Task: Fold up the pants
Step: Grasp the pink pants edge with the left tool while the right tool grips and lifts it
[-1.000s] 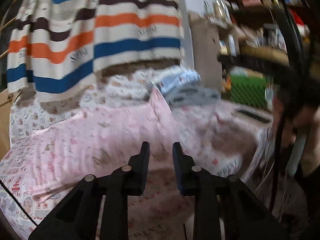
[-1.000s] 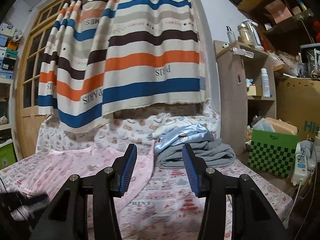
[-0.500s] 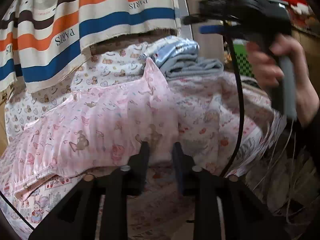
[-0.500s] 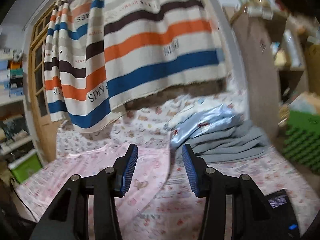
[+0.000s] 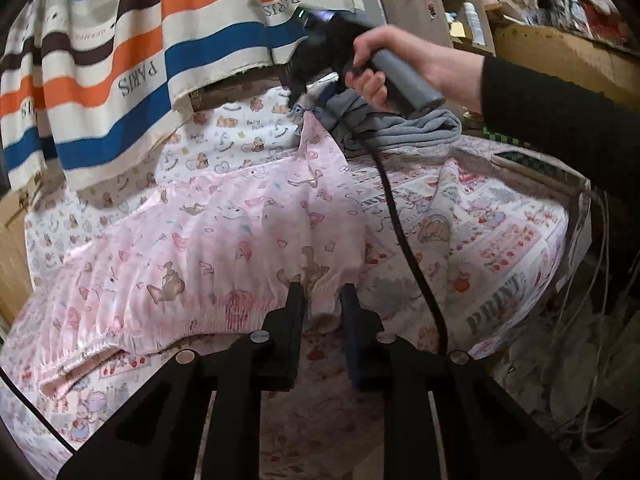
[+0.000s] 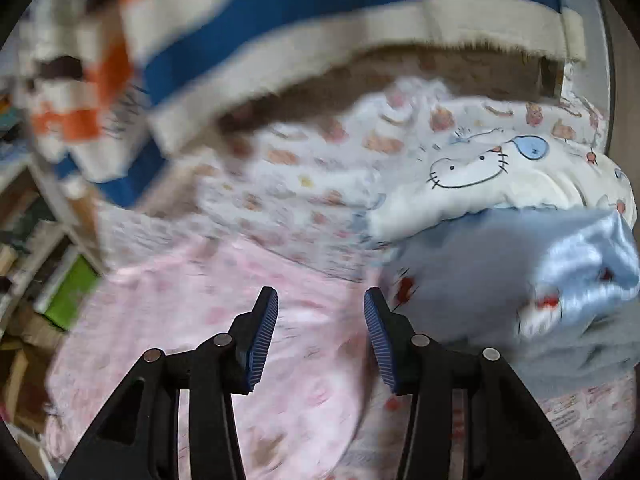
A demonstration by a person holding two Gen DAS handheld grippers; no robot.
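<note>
Pink cartoon-print pants (image 5: 224, 240) lie spread across the bed, elastic waistband toward me, one leg tip reaching back to the folded clothes. In the left wrist view my left gripper (image 5: 322, 296) is closing on the waistband's right corner, and the bunched fabric fills the gap between its fingers. A hand (image 5: 384, 64) holds my right gripper (image 5: 294, 96) over the far leg tip. In the right wrist view, which is blurred, that right gripper (image 6: 320, 320) stands open above the pink pants (image 6: 240, 320), nothing between its blue pads.
A folded grey garment (image 5: 400, 128) and a blue satin piece (image 6: 560, 272) lie at the bed's far right, beside a cat-print pillow (image 6: 480, 168). A striped cloth (image 5: 160, 60) hangs behind. A black cable (image 5: 400, 232) trails over the printed sheet (image 5: 500, 232). Cluttered shelves (image 5: 520, 0) stand right.
The right gripper swung across and tipped down over the far end of the pants. The left gripper dropped to the waistband, which now sits between its narrowed fingers.
</note>
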